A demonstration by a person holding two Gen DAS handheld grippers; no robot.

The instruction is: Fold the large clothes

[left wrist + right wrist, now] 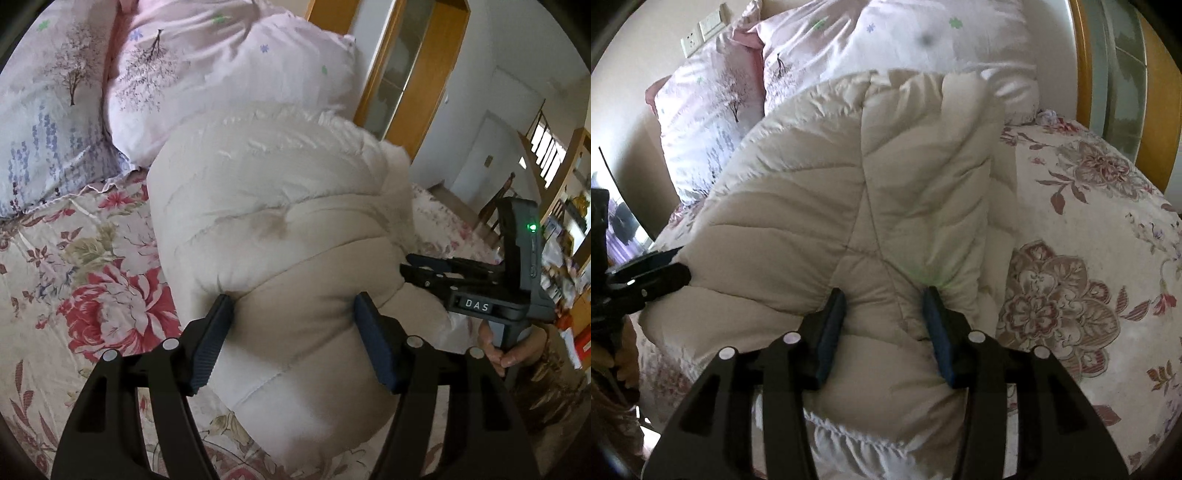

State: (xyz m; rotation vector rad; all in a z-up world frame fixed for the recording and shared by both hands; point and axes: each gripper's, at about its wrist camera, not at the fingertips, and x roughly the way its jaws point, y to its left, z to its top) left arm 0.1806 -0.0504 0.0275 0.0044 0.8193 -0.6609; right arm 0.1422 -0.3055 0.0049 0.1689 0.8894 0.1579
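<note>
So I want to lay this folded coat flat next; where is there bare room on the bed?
In the left wrist view, the floral bedspread lies bare left of the beige puffer coat, below the lavender pillow. In the right wrist view, bedspread is bare right of the coat, up to the wooden frame. The head end is crowded with pink pillows.

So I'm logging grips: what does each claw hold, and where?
Both hold the padded jacket: left claw and right claw each pinch a puffy fold at its near end.
</note>
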